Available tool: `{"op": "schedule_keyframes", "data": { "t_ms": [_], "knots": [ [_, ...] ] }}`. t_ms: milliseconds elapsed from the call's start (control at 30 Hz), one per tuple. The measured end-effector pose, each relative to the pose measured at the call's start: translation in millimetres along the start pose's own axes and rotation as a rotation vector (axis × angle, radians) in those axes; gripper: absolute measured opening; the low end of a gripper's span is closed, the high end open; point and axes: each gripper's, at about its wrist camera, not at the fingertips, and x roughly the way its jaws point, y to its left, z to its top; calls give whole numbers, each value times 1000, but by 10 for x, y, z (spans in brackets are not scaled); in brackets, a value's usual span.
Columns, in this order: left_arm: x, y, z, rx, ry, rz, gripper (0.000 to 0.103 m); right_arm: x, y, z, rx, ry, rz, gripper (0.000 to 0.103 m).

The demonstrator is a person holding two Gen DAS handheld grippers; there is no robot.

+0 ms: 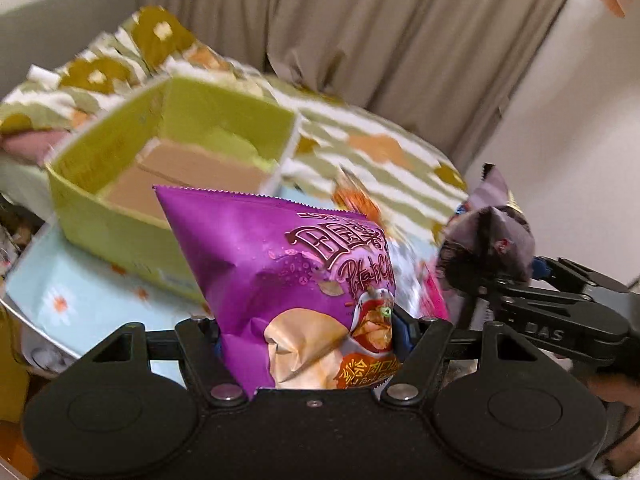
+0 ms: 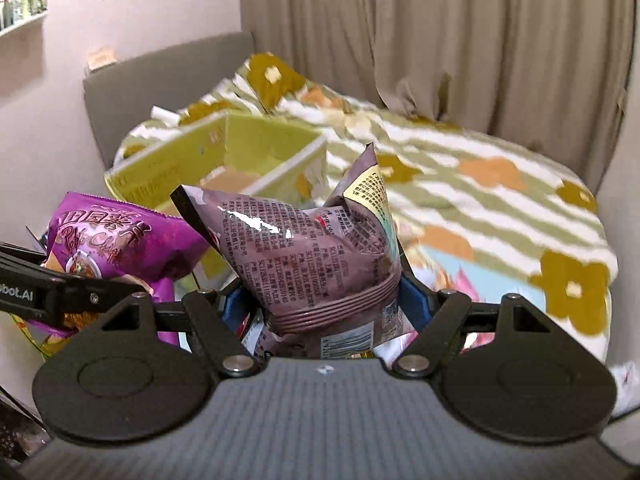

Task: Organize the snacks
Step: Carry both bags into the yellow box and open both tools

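The left gripper (image 1: 308, 336) is clamped on a purple bag (image 1: 288, 276) of potato chips, which stands upright between its fingers in the lower middle of the left view. The right gripper (image 2: 320, 300) is clamped on a mauve bag (image 2: 316, 252), held by its lower seal; its two top corners point up.

Behind both bags, in the upper left of each view, stands an open green box (image 1: 120, 216) with a brown bottom. Its near edge is just behind the purple bag's serrated top edge. The inside of the box looks free.

More snack packs (image 1: 424, 292) lie blurred to the right of the purple bag. A striped floral blanket (image 2: 500, 208) fills the right side.
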Motion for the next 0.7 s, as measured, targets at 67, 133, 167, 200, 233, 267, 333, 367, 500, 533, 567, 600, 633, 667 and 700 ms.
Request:
{"op": "schedule_keyframes", "data": {
  "t_ms": [67, 133, 167, 200, 233, 267, 333, 367, 500, 533, 567, 600, 633, 667, 700],
  "knots": [
    [12, 97, 155, -2, -23, 15, 74, 44, 63, 164, -13, -10, 10, 91],
    [34, 205, 313, 4, -40, 31, 74, 103, 131, 323, -13, -12, 23, 91],
    [45, 263, 394, 8, -49, 38, 74, 143, 169, 408, -8, -14, 33, 91],
    [58, 335, 481, 12, -56, 44, 74, 193, 210, 489, -6, -17, 40, 91],
    [62, 411, 569, 15, -63, 47, 74, 247, 257, 574, -3, -23, 43, 91],
    [67, 496, 646, 20, -68, 50, 74, 292, 302, 647, -2, -30, 41, 91],
    [89, 663, 825, 28, -72, 57, 74, 419, 421, 809, 4, -42, 35, 91],
    [107, 739, 922, 32, -71, 57, 74, 484, 469, 884, 11, -44, 35, 91],
    [303, 1021, 1307, 73, -48, 57, 74, 821, 700, 1181, 42, -36, 35, 91],
    [366, 1074, 1395, 86, -39, 56, 74, 928, 770, 1263, 52, -29, 27, 91],
    [441, 1141, 1492, 98, -29, 54, 75, 1021, 832, 1343, 59, -23, 20, 91],
    [518, 1204, 1575, 108, -17, 49, 75, 1113, 893, 1417, 69, -18, 14, 91],
    [603, 1274, 1659, 116, -2, 40, 75, 1206, 950, 1487, 81, -12, 7, 91],
    [691, 1343, 1736, 124, 14, 31, 75, 1306, 1006, 1558, 94, -5, 0, 91],
    [793, 1407, 1812, 134, 31, 20, 75, 1404, 1051, 1626, 107, 2, -8, 91]
  ]
}}
